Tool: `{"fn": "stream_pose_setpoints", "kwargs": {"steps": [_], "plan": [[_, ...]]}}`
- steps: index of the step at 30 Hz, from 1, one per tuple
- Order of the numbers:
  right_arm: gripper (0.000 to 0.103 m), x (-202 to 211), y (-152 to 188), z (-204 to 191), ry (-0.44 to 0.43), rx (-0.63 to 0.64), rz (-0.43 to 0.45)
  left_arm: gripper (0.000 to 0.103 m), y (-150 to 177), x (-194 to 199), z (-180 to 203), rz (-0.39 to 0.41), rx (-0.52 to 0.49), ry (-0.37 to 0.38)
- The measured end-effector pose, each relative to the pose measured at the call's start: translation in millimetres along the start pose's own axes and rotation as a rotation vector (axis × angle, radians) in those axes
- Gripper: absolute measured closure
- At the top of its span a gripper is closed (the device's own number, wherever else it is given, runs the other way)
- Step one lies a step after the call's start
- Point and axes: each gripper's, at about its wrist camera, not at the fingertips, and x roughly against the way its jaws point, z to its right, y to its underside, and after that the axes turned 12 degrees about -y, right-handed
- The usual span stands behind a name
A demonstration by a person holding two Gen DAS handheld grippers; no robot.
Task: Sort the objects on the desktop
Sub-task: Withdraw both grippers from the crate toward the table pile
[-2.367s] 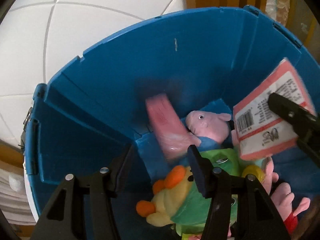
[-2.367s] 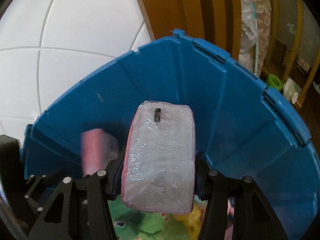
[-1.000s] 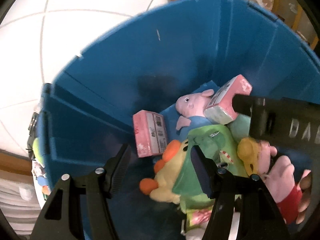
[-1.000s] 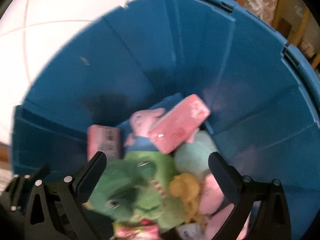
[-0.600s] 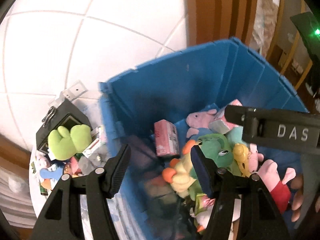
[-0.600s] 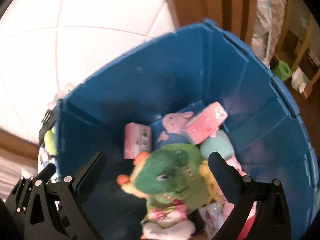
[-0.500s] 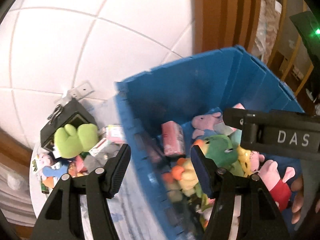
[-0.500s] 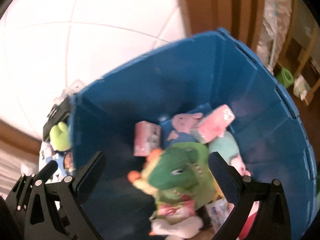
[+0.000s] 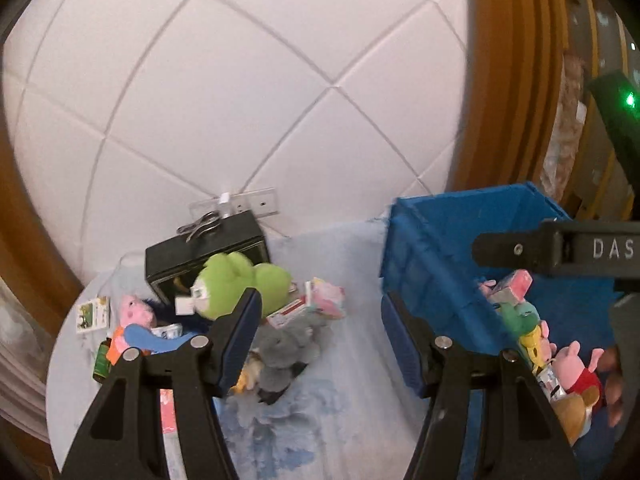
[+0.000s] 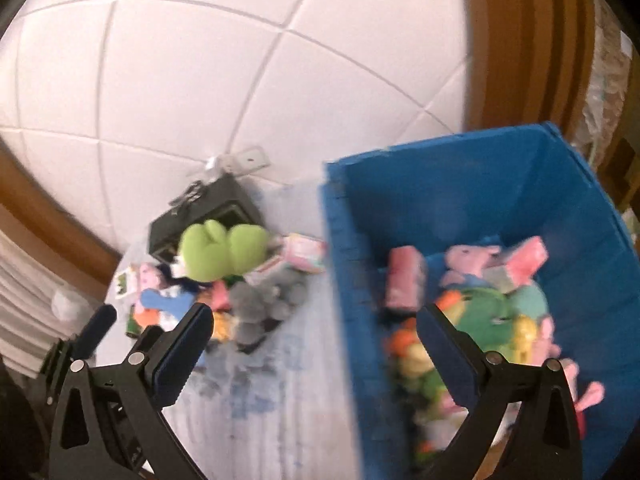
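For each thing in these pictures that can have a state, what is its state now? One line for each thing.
left gripper: open, holds nothing.
right gripper: open, holds nothing.
blue bin: open on top, partly filled with toys and pink packs.
green plush: lies on the pile outside the bin.
grey plush: lies on the cloth.
black box: on the table, scissors on top.

Black left gripper (image 9: 324, 334) — blue-padded fingers (image 9: 240, 332), silver screws, white "DAS" lettering

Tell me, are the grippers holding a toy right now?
No. The left gripper and the right gripper are both open with nothing between their fingers. The toys lie in the blue bin or in the pile on the table.
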Motion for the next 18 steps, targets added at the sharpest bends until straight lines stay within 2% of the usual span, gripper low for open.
{"fn": "stream_pose_setpoints", "kwargs": {"steps": [4, 7, 10, 13, 15, 16, 18], "plan": [[0.000, -23, 18, -44, -0.008, 0.047, 0.049, 0.042, 20, -11, -66, -0.021, 0.031, -0.011], [0.000, -46, 36, -67, -0.032, 0.065, 0.089, 0.042, 36, -20, -118, -0.016, 0.073, -0.067], [0.000, -68, 55, -86, -0.036, 0.095, 0.138, 0.042, 53, -33, -172, -0.033, 0.125, -0.092], [0.000, -78, 81, -110, 0.000, 0.167, 0.269, 0.042, 74, -52, -217, -0.060, 0.144, -0.107], [0.000, -90, 97, -120, 0.014, 0.184, 0.315, 0.042, 89, -61, -237, -0.067, 0.152, -0.132], [0.000, -99, 102, -122, -0.003, 0.173, 0.318, 0.042, 97, -67, -245, -0.078, 0.154, -0.138], [0.000, -125, 107, -121, -0.073, 0.158, 0.246, 0.042, 116, -84, -264, -0.123, 0.173, -0.125]]}}
